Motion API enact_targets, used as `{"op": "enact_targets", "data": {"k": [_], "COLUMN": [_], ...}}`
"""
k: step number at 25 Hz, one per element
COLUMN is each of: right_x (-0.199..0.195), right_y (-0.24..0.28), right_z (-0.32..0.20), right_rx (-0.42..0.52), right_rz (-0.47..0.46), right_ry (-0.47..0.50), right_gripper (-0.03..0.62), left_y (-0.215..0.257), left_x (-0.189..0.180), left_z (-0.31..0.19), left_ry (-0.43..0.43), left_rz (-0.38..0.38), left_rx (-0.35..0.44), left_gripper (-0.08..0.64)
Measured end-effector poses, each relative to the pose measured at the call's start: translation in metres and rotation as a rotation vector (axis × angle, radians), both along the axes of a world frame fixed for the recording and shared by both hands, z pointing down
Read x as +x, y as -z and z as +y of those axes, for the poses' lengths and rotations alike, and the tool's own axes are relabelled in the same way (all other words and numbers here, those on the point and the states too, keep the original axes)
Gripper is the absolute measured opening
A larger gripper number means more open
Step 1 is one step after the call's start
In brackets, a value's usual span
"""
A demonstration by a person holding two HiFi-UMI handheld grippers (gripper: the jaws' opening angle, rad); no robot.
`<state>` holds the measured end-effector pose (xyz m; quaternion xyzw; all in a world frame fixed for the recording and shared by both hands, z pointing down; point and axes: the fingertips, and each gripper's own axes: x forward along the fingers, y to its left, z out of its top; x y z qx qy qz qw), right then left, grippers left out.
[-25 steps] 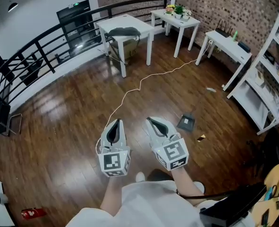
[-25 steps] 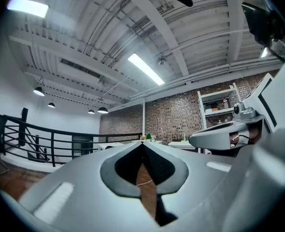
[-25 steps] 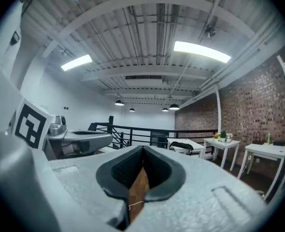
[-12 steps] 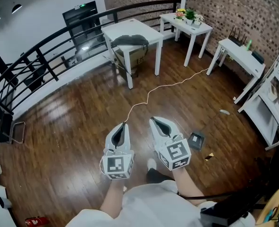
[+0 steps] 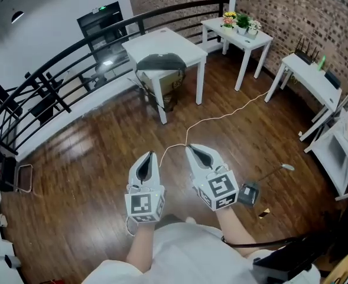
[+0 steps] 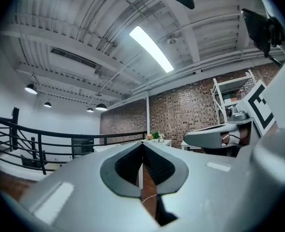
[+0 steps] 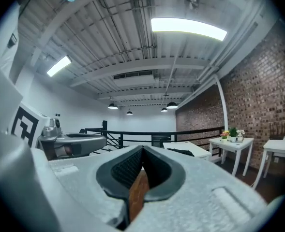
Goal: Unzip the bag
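A dark grey bag point(image 5: 161, 60) lies on the near edge of a white square table point(image 5: 174, 41) far ahead of me in the head view. It also shows small and dark on that table point(image 7: 193, 150) in the right gripper view as the bag point(image 7: 180, 152). My left gripper point(image 5: 152, 154) and right gripper point(image 5: 188, 149) are held side by side at waist height, well short of the table. Both are shut with nothing between the jaws, as the left gripper point(image 6: 142, 144) and right gripper point(image 7: 142, 148) views confirm.
A white cable point(image 5: 221, 116) runs across the wooden floor towards the table. A cardboard box point(image 5: 169, 83) stands under it. More white tables point(image 5: 238, 31) line the brick wall, a white shelf point(image 5: 345, 152) stands at right, a black railing point(image 5: 73, 58) at left. A small dark object point(image 5: 248, 193) lies by my right.
The person has walked forward: the table with the bag has come closer and floor items have slid back. Both grippers stay shut and held the same way.
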<state>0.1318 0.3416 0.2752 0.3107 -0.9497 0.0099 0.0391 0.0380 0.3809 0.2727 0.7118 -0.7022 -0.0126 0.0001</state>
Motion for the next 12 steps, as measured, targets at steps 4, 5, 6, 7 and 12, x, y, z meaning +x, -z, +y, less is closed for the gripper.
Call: {"op": "enact_targets", "data": {"k": [4, 5, 6, 7, 12], "right_x": [-0.027, -0.032, -0.037, -0.043, -0.076], "right_y": [-0.014, -0.017, -0.021, -0.025, -0.041], "right_z": [-0.048, -0.062, -0.076, -0.092, -0.185], "right_rx": [-0.031, -0.037, -0.04, -0.04, -0.049], "right_rz": [0.014, 0.016, 0.019, 0.022, 0.03], "right_ry": [0.024, 0.022, 0.018, 0.011, -0.036], "right_gripper": [-0.012, -0.012, -0.012, -0.012, -0.012], "left_y": [-0.011, -0.013, -0.016, -0.019, -0.035], "left_x": [-0.023, -0.029, -0.035, -0.042, -0.08], "left_z": [-0.058, -0.073, -0.088, -0.104, -0.198], "left_ry": [0.003, 0.0, -0.003, -0.006, -0.038], "left_rz": [0.007, 0.006, 0.007, 0.009, 0.022], "left_rx": [-0.031, -0.033, -0.033, -0.032, -0.032], "left_gripper": [0.017, 0.017, 0.017, 0.017, 0.017]}}
